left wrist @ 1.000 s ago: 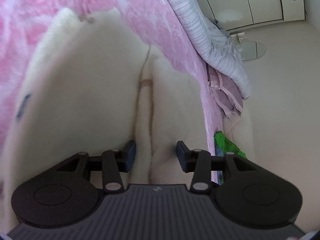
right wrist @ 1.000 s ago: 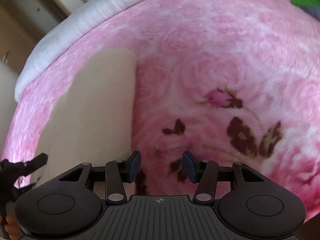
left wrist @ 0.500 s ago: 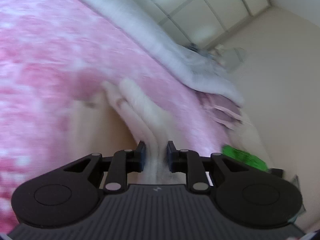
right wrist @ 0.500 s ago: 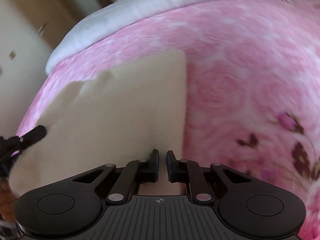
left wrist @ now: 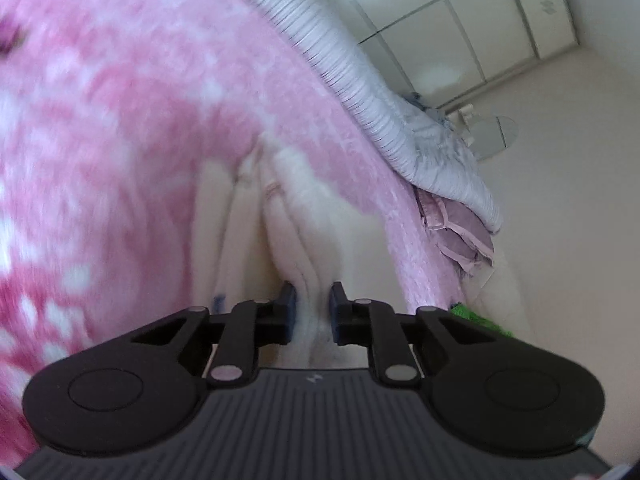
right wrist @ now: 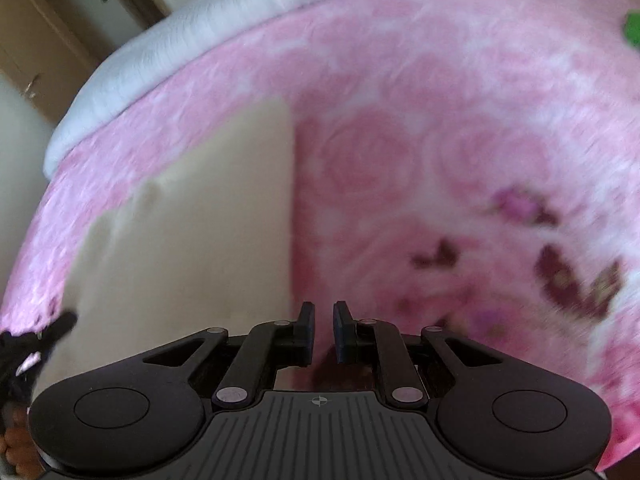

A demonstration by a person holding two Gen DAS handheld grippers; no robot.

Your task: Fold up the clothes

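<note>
A cream garment (left wrist: 292, 216) lies on the pink floral blanket (left wrist: 120, 120). It rises in bunched folds into my left gripper (left wrist: 313, 300), which is shut on a thick pleat of it. In the right wrist view the cream garment (right wrist: 200, 240) spreads flat to the left, and its straight right edge runs down to my right gripper (right wrist: 322, 316). That gripper's jaws stand nearly together on the cloth's near corner, which is hidden under them. My left gripper's finger (right wrist: 64, 320) shows at the garment's far left corner.
A grey-white striped quilt (left wrist: 360, 92) borders the blanket. A mauve garment (left wrist: 464, 232) and a green item (left wrist: 476, 318) lie near the bed's edge. Wooden cupboard doors (right wrist: 40, 40) stand beyond the bed. A hand (right wrist: 12, 440) shows at the lower left.
Both grippers went from open to closed on the cream garment. The left one lifted its part, which now bunches into folds. The right one moved onto the garment's right edge.
</note>
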